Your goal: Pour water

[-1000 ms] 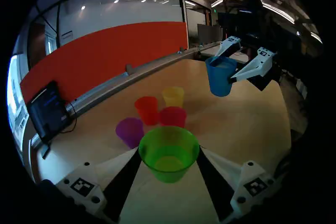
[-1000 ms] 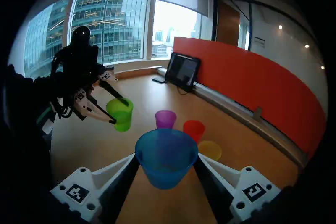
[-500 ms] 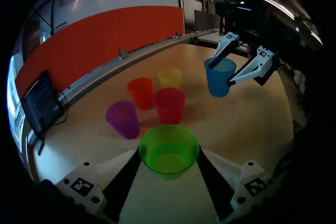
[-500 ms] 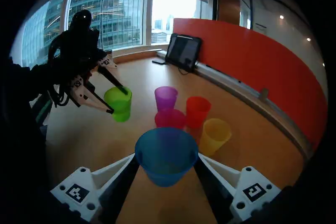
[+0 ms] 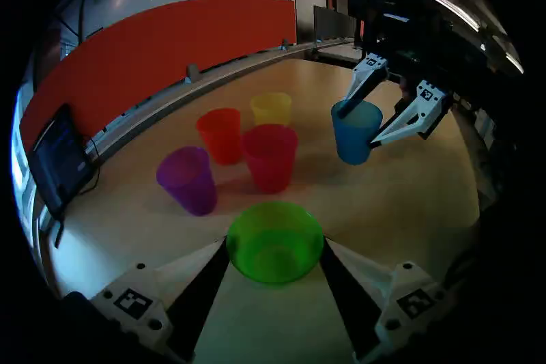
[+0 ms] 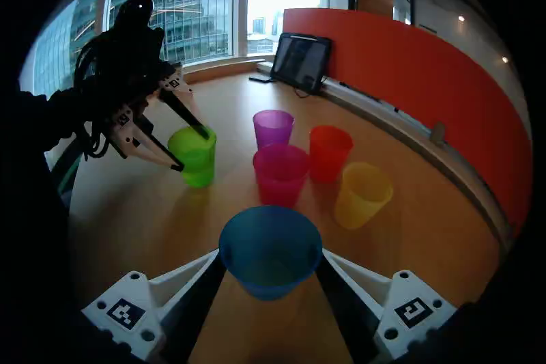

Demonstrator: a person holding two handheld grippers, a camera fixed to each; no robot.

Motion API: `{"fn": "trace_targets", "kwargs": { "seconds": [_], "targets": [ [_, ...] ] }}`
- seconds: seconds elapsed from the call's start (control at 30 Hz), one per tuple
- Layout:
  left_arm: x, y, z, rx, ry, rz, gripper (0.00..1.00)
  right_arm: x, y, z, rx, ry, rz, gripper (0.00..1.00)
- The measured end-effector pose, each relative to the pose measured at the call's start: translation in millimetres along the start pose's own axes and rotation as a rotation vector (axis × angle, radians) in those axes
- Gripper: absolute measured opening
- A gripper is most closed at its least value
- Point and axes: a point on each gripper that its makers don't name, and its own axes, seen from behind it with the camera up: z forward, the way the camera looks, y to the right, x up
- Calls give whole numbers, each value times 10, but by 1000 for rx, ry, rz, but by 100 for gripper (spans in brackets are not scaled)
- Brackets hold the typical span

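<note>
The translucent green plastic cup sits upright between the fingers of my left gripper, which are closed in on its sides just below the rim. My right gripper has the translucent blue plastic cup pinched the same way, also upright. I cannot tell whether either cup has water in it.

Over the last second I have brought both cups down and in. In the left gripper view the blue cup hung high above the far table; now it is low, just beside the group of standing cups. In the right gripper view the green cup has likewise dropped to about table level, though I cannot tell if its base touches. The tabletop has swung up in both views. I judge we are closing in for the pour, with neither cup tipped yet.

Between the two held cups stand four more: a purple plastic cup, an orange plastic cup, a yellow plastic cup and a red plastic cup, close together, all upright.

They rest on a pale wooden table. A dark tablet is propped at the table's edge below a long orange wall panel. Tall windows look out on towers.
</note>
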Motion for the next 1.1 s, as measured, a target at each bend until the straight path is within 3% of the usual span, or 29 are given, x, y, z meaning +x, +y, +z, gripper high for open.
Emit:
{"fn": "trace_targets", "kwargs": {
  "seconds": [0.43,0.6,1.1],
  "targets": [
    [-110,10,19,-12,-7,-26,89,-154,1,75,-6,-26,5,91],
    [-151,-24,4,-9,-13,-51,99,-201,3,118,-9,-30,8,91],
    [-347,49,-120,6,-43,-43,99,-271,-14,134,-22,-40,10,91]
  ]
}}
